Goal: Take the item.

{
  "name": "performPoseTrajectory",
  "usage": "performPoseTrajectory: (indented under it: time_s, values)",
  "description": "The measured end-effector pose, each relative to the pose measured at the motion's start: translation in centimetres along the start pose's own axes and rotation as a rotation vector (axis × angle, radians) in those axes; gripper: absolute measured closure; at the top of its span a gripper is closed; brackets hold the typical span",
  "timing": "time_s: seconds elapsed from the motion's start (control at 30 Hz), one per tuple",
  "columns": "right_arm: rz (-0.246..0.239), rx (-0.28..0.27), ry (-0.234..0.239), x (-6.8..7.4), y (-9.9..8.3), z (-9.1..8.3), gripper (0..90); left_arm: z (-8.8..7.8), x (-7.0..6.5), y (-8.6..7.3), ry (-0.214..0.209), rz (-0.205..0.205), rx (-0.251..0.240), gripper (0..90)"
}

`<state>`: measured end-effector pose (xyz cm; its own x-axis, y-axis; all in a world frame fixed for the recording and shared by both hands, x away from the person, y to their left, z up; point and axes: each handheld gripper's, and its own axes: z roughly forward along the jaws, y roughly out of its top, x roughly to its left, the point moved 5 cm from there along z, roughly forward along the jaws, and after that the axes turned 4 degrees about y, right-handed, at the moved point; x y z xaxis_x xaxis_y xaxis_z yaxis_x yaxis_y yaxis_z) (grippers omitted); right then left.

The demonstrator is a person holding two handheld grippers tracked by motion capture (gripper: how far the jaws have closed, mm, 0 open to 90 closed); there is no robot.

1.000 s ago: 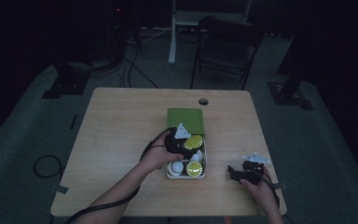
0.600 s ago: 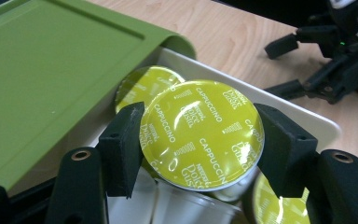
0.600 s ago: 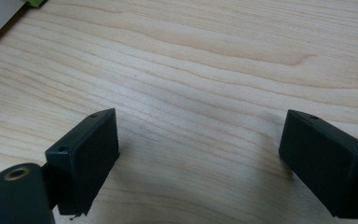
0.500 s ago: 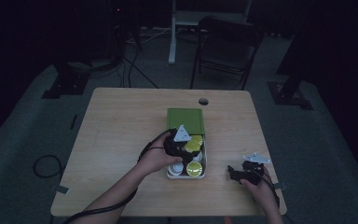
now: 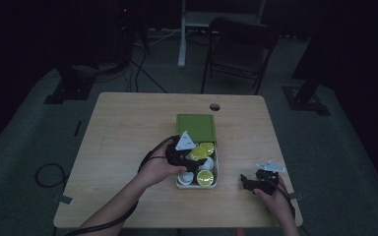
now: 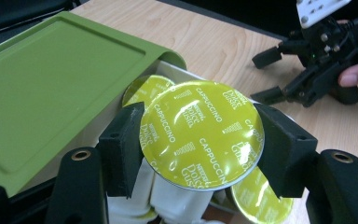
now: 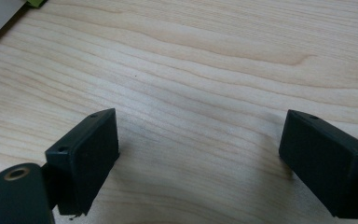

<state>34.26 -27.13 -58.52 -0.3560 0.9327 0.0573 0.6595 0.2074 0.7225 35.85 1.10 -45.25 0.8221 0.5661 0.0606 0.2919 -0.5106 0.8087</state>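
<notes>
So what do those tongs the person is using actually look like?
Each hand carries a black handheld tool. The left tongs end in two chunky black rectangular pads on arms with brass-ringed screw holes. The right tongs have the same blocky black pads. Each tool wears a pale grey three-cornered plate with small holes on top, and a black cable trails back along the bare, sleeveless forearm.

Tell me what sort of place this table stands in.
Probably a lab or studio set up for recording, not a home: a lone wooden table on dark carpet, cables trailing over the floor, stand bases around it and a folding chair behind, all in dim light.
</notes>
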Motion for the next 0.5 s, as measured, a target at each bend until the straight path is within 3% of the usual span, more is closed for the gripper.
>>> performPoseTrajectory:
  time_s: [0.33, 0.5]
  values:
    - [0.001, 0.001, 0.000, 0.0, 0.0, 0.0, 11.5, -1.9, 0.4, -0.4, 0.034, 0.003, -0.006, 38.4]
    - [0.001, 0.001, 0.001, 0.0, 0.0, 0.0, 11.5, -2.8, 1.2, -0.8, 0.054, -0.017, -0.012, 38.4]
